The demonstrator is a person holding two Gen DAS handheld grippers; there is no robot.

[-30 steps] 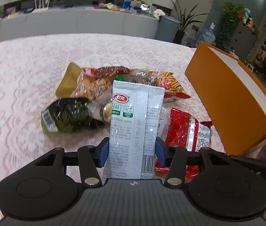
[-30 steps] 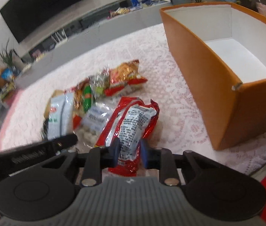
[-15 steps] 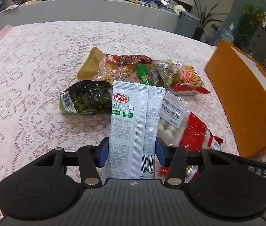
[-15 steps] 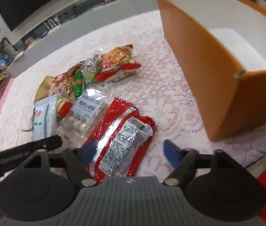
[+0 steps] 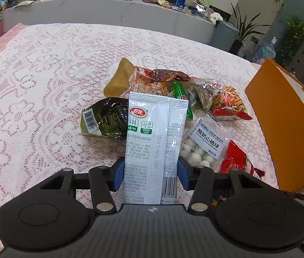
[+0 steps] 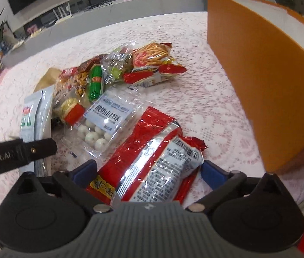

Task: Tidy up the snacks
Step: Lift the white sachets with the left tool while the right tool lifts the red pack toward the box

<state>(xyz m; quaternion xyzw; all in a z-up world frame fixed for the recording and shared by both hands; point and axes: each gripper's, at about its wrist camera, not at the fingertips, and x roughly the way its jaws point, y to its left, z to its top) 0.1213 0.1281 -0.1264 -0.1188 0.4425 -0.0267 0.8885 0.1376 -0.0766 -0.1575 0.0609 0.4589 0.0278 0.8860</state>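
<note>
Our left gripper (image 5: 151,173) points steeply downward, its blue fingers (image 5: 117,175) pressed against both edges of the white packet (image 5: 155,142) we hold upright between them. Our right gripper (image 6: 149,171) also tilts down, its fingers (image 6: 213,175) spreading apart, with the red packet (image 6: 152,161) lying loose between them, neither pad pressing on it.

Lace tablecloth (image 5: 44,81), potted plant (image 5: 241,30)

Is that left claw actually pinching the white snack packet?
Touching. In the left wrist view both blue pads of the left gripper press the sides of the white packet, holding it upright.
</note>
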